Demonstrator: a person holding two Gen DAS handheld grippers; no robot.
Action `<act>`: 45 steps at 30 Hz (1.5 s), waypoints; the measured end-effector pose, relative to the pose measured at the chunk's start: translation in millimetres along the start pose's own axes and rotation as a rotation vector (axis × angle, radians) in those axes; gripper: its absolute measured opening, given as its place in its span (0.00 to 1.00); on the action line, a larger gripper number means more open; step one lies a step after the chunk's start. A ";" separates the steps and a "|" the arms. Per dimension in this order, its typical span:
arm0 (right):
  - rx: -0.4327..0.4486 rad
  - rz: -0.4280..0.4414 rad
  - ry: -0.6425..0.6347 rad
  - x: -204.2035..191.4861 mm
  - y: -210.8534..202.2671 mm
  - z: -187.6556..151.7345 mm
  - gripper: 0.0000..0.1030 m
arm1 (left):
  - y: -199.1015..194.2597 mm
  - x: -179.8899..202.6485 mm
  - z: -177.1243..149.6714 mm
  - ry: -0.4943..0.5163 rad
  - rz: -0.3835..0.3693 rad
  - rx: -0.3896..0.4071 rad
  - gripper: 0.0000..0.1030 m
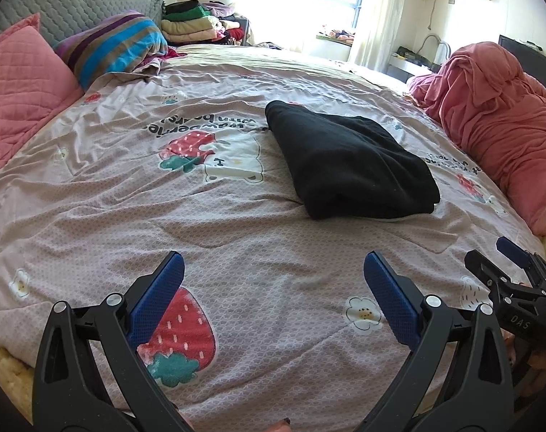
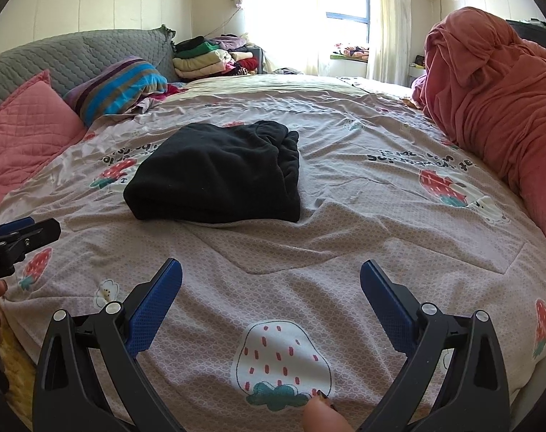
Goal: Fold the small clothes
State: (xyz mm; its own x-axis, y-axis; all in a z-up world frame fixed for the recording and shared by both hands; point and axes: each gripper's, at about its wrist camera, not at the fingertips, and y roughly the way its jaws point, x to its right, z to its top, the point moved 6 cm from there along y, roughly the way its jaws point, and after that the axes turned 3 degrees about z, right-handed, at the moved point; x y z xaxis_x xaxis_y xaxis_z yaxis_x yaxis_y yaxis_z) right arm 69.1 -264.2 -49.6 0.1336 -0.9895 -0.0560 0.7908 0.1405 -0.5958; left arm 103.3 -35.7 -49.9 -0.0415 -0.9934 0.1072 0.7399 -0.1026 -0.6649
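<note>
Lying folded on the strawberry-print bedspread [image 1: 237, 252], the black garment [image 1: 348, 158] sits well ahead of both grippers; left gripper [image 1: 273, 270] and right gripper [image 2: 271, 275] hover with jaws spread wide, holding nothing

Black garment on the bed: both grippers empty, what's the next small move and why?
Probably bring the right gripper forward toward the near edge of the black garment. It lies folded into a compact bundle on the bedspread, and both the right and the left gripper stand open and short of it, touching nothing.
</note>
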 end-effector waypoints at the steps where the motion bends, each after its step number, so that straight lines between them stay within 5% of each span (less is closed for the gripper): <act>1: -0.004 0.002 0.001 0.9 1.1 0.3 0.96 | 0.8 -0.3 -0.3 0.000 0.002 -0.003 0.91; 45: -0.016 -0.003 0.006 4.1 -0.9 -2.7 0.96 | 3.0 -8.6 -4.6 -0.006 0.042 -0.033 0.91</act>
State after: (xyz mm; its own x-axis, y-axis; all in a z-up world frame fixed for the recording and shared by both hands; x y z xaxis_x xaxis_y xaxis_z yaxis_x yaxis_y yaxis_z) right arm 67.3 -268.4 -51.5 0.1271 -0.9901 -0.0589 0.7813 0.1365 -0.6090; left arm 102.8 -27.6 -56.3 -0.0067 -0.9965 0.0828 0.7186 -0.0623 -0.6926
